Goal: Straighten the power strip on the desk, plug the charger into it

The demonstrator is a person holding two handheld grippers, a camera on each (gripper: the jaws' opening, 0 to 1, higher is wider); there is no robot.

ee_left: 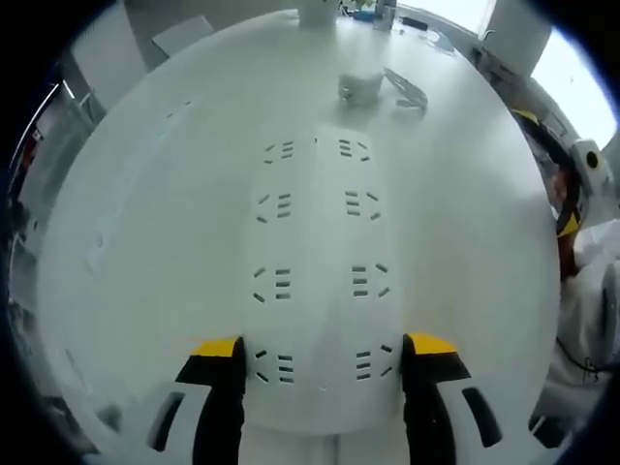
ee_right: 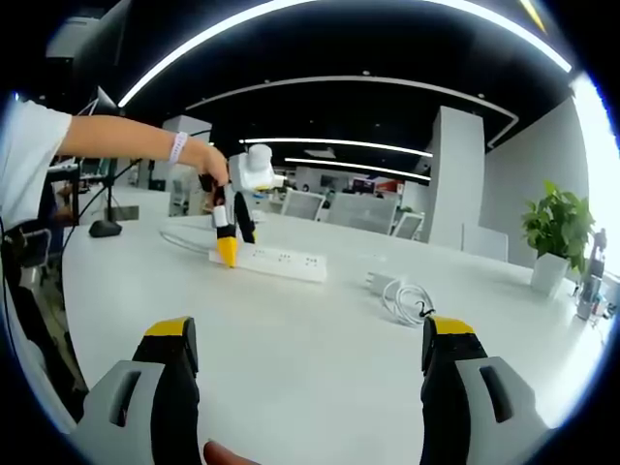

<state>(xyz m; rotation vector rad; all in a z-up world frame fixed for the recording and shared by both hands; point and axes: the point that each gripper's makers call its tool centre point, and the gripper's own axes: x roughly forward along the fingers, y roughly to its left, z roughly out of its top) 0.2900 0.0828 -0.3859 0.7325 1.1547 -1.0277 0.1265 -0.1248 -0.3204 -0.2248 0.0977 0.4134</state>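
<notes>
Counter [ee_right: 320, 339]: white, fills the lower half of the right gripper view.
Power strip [ee_left: 320, 281]: white, runs up the centre of the left gripper view from between the tips; left of centre in the right gripper view [ee_right: 276, 263], flat on the counter.
Left tongs [ee_left: 325, 351]: spread, one yellow tip beside each long edge of the strip's near end; whether they press it I cannot tell. In the right gripper view they stand over the strip's left end.
Right tongs [ee_right: 308, 341]: spread, holding nothing, above bare counter at bottom of frame.
Charger [ee_right: 399, 294]: white plug with coiled cable, right of centre, apart from the strip.
Progress: early, by my reading; straightening under way, charger neither picked up nor plugged in.
</notes>
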